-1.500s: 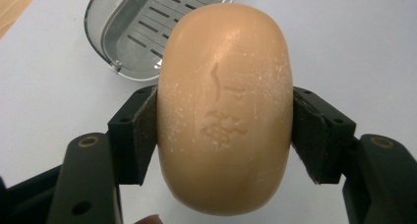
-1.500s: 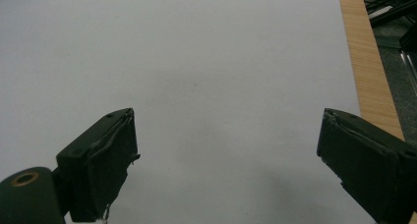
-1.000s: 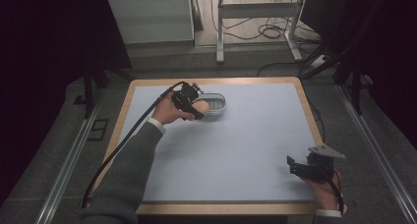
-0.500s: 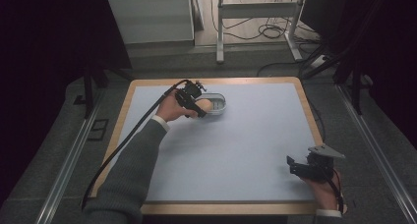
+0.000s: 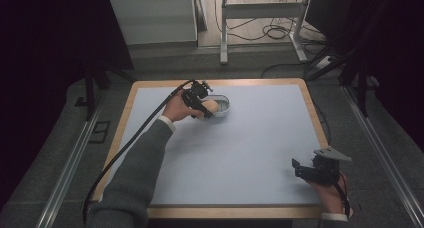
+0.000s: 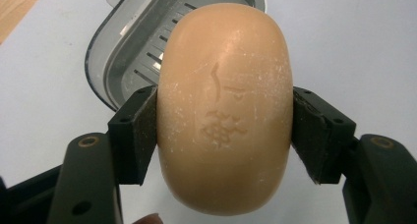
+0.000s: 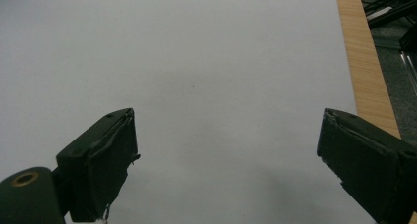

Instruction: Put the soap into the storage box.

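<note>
Left sleeve: grey knitted sleeve [image 5: 132, 180] with a pale cuff reaches from the bottom of the high view toward the far left part of the table.
Left hand: hand [image 5: 176, 108] wraps the left gripper's body; a black cable [image 5: 125, 150] trails back from it along the arm.
Left gripper: black two-jaw gripper [image 5: 202, 104] [image 6: 223, 135] is clamped on the soap — its dark pads press flat against the bar's two long sides in the left gripper view.
Soap: peach-coloured oval bar of soap [image 6: 225, 111] [image 5: 210, 106] with an embossed mark on its face and a dusting of white specks; it is held above the near left edge of the dish, and I cannot tell whether it touches it.
Dish: grey oval plastic soap dish [image 6: 123, 52] [image 5: 224, 104] with a slotted inner tray sits on the mat near the table's far edge, left of centre, partly hidden behind the bar.
Mat: pale blue-grey mat [image 5: 240, 148] [image 7: 206, 62] covers almost the whole tabletop.
Table: light wooden rectangular table [image 5: 225, 211] shows as a thin border around the mat, also along the right of the right gripper view [image 7: 366, 62].
Right gripper: black two-jaw gripper with a grey three-cornered plate on top [image 5: 302, 168] [image 7: 226, 150] rests low near the table's near right corner, well apart from the dish — its jaws stand wide apart with nothing between them, bare mat beyond.
Right hand: hand [image 5: 330, 193] grips it from the bottom edge.
</note>
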`<state>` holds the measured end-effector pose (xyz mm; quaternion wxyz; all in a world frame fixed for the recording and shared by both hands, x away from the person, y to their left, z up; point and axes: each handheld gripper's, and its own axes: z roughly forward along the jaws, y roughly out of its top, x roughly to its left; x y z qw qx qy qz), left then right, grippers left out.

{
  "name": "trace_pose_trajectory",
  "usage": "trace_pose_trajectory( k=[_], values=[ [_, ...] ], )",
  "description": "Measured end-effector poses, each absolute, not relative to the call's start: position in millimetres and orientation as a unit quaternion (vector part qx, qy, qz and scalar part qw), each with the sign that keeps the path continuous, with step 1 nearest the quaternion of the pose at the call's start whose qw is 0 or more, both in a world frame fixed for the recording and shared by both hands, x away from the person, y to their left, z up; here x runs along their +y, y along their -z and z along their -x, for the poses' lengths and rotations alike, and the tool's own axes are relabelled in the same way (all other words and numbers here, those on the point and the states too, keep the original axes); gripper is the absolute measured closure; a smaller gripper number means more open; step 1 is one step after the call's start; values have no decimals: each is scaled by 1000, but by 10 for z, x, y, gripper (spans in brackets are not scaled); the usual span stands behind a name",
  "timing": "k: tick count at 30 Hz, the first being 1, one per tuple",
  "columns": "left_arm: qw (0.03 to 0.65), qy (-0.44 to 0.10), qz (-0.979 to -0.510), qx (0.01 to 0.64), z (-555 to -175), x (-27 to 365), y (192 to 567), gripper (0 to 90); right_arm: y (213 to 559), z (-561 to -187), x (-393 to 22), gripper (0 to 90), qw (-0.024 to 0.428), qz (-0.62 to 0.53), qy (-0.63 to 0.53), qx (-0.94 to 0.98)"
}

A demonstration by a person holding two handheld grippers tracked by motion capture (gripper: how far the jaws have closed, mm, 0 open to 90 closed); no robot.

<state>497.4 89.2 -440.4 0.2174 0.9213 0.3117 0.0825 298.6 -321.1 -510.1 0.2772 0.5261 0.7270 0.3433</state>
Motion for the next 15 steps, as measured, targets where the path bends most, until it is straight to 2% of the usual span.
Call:
trace_pose_trajectory(
  k=[15],
  values=[
    [210, -79, -927, 299, -5093, 803, 4429, 329, 5118, -3007, -3221, 80, 275, -527, -342, 728]
  ],
)
